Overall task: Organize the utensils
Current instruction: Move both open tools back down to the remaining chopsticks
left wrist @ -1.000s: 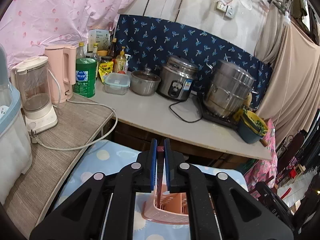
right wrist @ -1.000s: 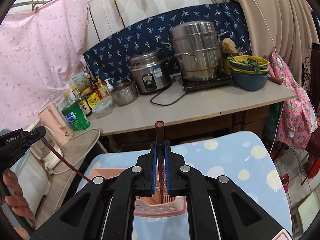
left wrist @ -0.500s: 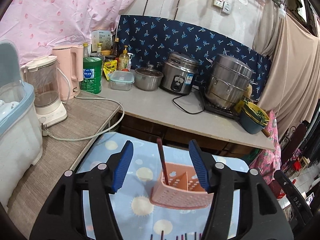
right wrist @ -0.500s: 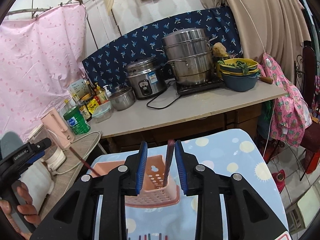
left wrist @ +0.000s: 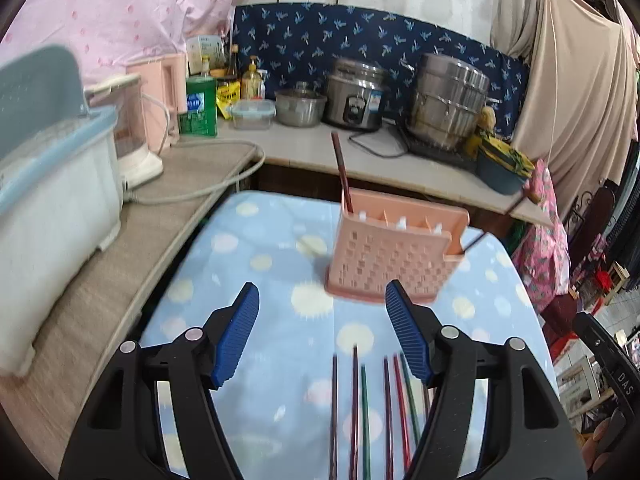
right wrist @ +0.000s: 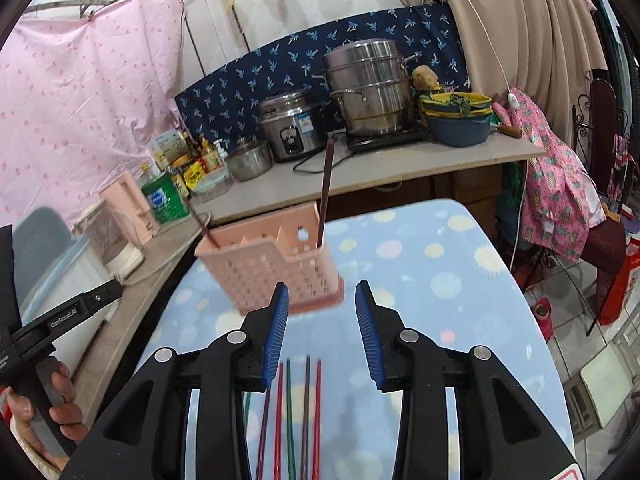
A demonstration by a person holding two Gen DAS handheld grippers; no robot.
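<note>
A pink perforated utensil basket [left wrist: 394,254] [right wrist: 272,270] stands on the blue dotted tablecloth [left wrist: 280,320]. A dark red chopstick [left wrist: 342,176] stands in its left end, and another [right wrist: 324,192] in its right end. Several coloured chopsticks [left wrist: 372,412] [right wrist: 294,412] lie side by side on the cloth, near the camera. My left gripper [left wrist: 322,332] is open and empty, above and behind the lying chopsticks. My right gripper [right wrist: 322,330] is open and empty, in front of the basket.
A counter [left wrist: 320,152] behind the table holds a rice cooker [left wrist: 356,94], a steel steamer pot [left wrist: 446,106], a bowl, bottles and a blue basin. A side ledge at left carries a blender [left wrist: 132,128], a pink kettle and a white bin [left wrist: 52,184].
Both grippers opened and let go of their chopsticks, which now stand in the basket. Both pulled back toward me, so the lying chopsticks come into view.
</note>
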